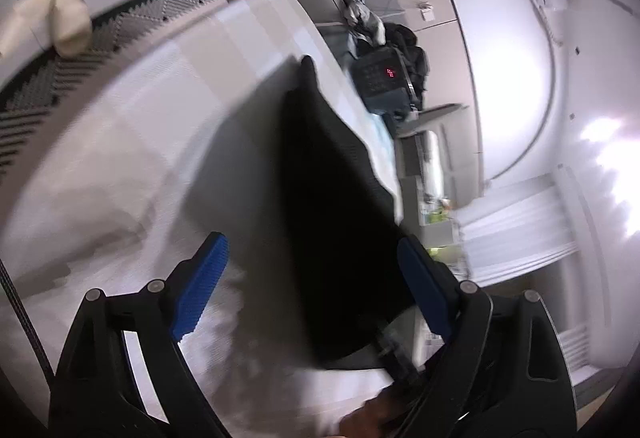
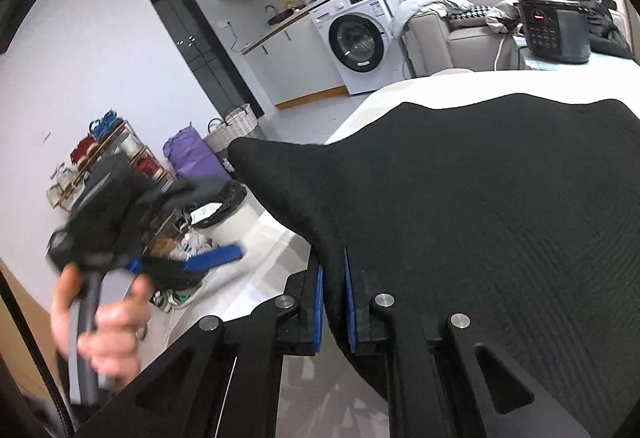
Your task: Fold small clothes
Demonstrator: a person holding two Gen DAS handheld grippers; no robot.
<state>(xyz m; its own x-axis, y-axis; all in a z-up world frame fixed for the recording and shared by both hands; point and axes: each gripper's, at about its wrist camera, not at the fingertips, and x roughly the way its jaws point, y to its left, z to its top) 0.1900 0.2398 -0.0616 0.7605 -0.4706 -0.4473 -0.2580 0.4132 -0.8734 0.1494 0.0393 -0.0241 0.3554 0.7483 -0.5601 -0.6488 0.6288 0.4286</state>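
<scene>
A black garment [image 2: 460, 197] spreads over the white table [image 2: 380, 93], with one pointed corner sticking out past the table's left edge. My right gripper [image 2: 332, 298] is shut on the garment's near edge, and the cloth is pinched between its blue pads [image 2: 319, 302]. In the left wrist view the same black garment [image 1: 332, 197] hangs in front of my left gripper [image 1: 312, 278], whose blue pads [image 1: 202, 278] stand wide apart and do not press on it. The right wrist view shows that left gripper [image 2: 212, 224], blurred, off the table's left side in a hand [image 2: 100, 322].
A dark appliance with a red display [image 2: 552, 33] stands at the table's far end, before a sofa [image 2: 436, 25] piled with clothes. On the floor to the left are a washing machine [image 2: 356, 33], a wicker basket [image 2: 236, 125], a lined bin [image 2: 228, 209] and a shelf rack [image 2: 108, 153].
</scene>
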